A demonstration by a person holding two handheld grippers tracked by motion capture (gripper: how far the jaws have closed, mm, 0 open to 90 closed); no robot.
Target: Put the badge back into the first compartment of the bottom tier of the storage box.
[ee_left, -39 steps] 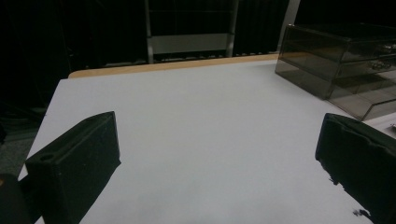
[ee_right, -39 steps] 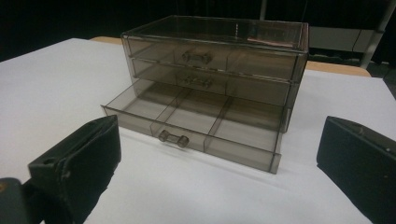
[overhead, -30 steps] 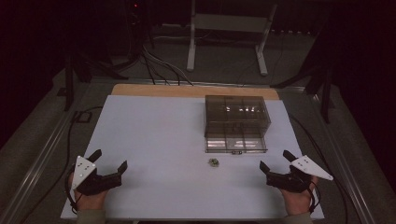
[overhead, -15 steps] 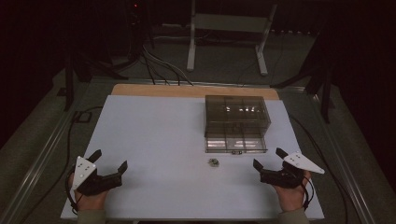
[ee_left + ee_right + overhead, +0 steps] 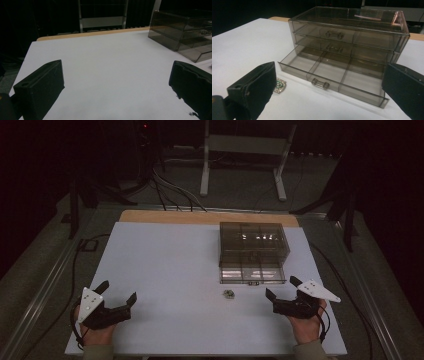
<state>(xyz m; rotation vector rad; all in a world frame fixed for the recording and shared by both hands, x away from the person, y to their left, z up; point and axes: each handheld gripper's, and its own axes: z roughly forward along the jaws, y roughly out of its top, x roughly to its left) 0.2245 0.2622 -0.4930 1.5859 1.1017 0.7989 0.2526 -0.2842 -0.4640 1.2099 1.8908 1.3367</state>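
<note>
On the white table (image 5: 165, 265), a small square trinket (image 5: 229, 294) lies just in front of the smoky clear drawer box (image 5: 254, 242), whose bottom drawer (image 5: 329, 75) is pulled out and divided into three compartments, all looking empty. Right gripper (image 5: 284, 295) hovers near the trinket on its right, jaws spread, nothing held; in the right gripper view the trinket (image 5: 279, 85) sits just beside the left jaw, not between the two. Left gripper (image 5: 119, 295) rests at the near left corner, well apart from everything, jaws also spread and empty.

Likely step: pick the trinket, drop it in the drawer. Suggest:
- recentre so the piece sits between the jaws first
- come down low, it's flat and thin, easy to skid on the table
- close slow, lift clear of the drawer's front lip and handle (image 5: 319, 84)
- left gripper could steady the box if it slides
</note>
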